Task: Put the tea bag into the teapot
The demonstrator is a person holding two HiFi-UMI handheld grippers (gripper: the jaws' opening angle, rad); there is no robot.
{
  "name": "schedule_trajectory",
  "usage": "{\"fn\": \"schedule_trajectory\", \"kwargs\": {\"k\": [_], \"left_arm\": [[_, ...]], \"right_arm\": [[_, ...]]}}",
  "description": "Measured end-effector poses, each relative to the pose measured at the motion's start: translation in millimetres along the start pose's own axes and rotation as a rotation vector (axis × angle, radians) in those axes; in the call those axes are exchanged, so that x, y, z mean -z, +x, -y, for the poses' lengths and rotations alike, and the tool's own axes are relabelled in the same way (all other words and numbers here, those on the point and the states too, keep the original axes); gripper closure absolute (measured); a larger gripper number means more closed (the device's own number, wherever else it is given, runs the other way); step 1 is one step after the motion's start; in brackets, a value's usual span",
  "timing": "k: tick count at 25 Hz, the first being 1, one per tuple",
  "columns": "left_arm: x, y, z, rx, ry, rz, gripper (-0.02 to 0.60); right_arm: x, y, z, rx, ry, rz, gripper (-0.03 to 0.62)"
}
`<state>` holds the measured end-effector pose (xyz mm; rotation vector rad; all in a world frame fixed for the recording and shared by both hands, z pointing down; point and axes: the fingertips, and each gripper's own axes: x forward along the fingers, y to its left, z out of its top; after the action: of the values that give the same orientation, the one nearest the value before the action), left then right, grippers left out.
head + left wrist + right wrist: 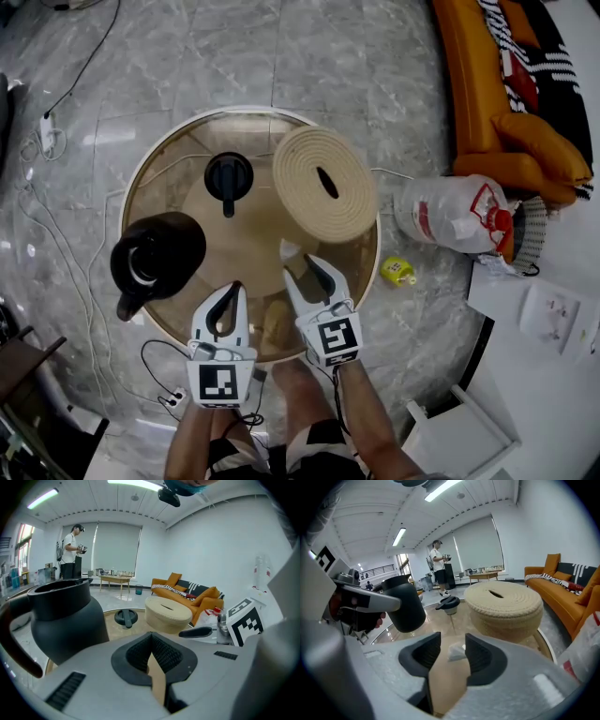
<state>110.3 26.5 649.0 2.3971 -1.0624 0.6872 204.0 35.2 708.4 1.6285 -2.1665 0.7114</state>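
Observation:
A black teapot (157, 258) stands without its lid at the left of the round glass table (370, 272); it is also in the left gripper view (65, 620) and the right gripper view (405, 604). Its black lid (228, 178) lies behind it. A small white tea bag (289, 249) lies on the table at the tips of my right gripper (307, 269). That gripper (451, 642) is open, and the tea bag (456, 654) shows in the gap, untouched by the pads. My left gripper (230, 298) hovers near the front edge beside the teapot, shut and empty (151, 639).
A round woven box (323, 181) with a slot in its top sits at the table's back right. On the floor to the right are a plastic bag (455, 216), a yellow item (398, 271) and an orange sofa (497, 94). Cables (56, 225) run on the left.

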Motion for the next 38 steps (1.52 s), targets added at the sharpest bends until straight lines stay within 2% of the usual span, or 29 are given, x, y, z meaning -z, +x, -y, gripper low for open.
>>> {"fn": "schedule_trajectory", "kwargs": {"k": [10,16,23,30,38], "left_arm": [[13.2,11.6,-4.2,0.0,0.005,-0.011,0.566],[14.6,14.9,-7.3,-0.007,0.004,-0.009,0.566],[13.1,14.8,-12.1,-0.016,0.003,-0.001,0.566],[3.5,3.5,-14.6,-0.015,0.015,0.008,0.566],[-39.4,-27.8,-4.9,-0.006,0.021,0.05,0.566]], "right_arm": [[16.6,20.3,2.9,-0.027,-0.028,-0.026,0.433],[25.1,26.1,4.4,-0.016,-0.05,-0.056,0.577],[25.7,27.2,3.9,-0.015,-0.045,-0.057,0.591],[11.2,18.7,-0.6,-0.009,-0.052,-0.045,0.591],[-41.1,-14.7,-13.1,0.0,-0.064,0.004,0.591]]}}
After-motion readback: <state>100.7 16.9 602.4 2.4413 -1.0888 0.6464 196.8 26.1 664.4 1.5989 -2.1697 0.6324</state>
